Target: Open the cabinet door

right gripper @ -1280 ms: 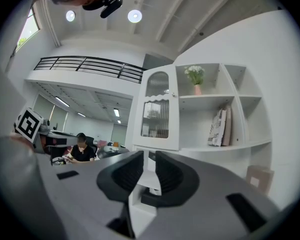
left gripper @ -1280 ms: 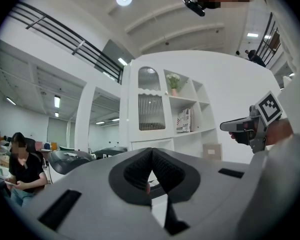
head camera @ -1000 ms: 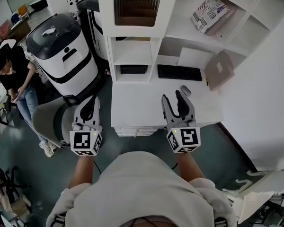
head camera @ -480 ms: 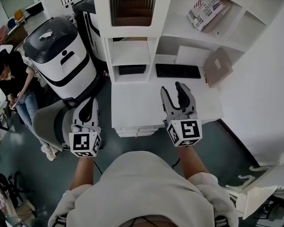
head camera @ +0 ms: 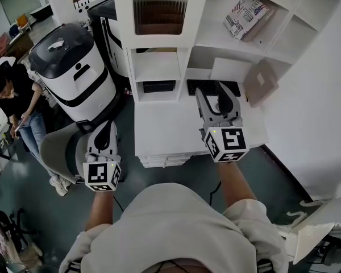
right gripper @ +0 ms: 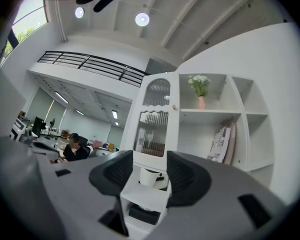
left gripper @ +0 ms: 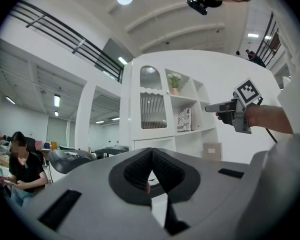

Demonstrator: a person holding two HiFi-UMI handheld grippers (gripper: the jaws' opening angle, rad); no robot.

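The tall white cabinet has a ribbed glass door (head camera: 160, 9) at its upper left, and it is closed. The right gripper view shows that door (right gripper: 152, 126) straight ahead, with a small knob (right gripper: 174, 107) on its right edge. My right gripper (head camera: 213, 97) is held over the white desk (head camera: 159, 127), pointing at the cabinet, open with nothing between its fingers. My left gripper (head camera: 105, 131) hangs lower, to the left of the desk, and is shut on nothing. From the left gripper view, the door (left gripper: 153, 109) is farther off and the right gripper (left gripper: 210, 107) is at the right.
A black keyboard (head camera: 211, 86) and a brown card box (head camera: 262, 82) are at the back of the desk. A book (head camera: 246, 13) leans on an open shelf. To the left are a white and black machine (head camera: 74, 73), a grey chair (head camera: 59, 147) and a seated person (head camera: 11, 95).
My right gripper has risen and moved forward over the desk toward the cabinet, and now covers the mouse. The left gripper has hardly moved.
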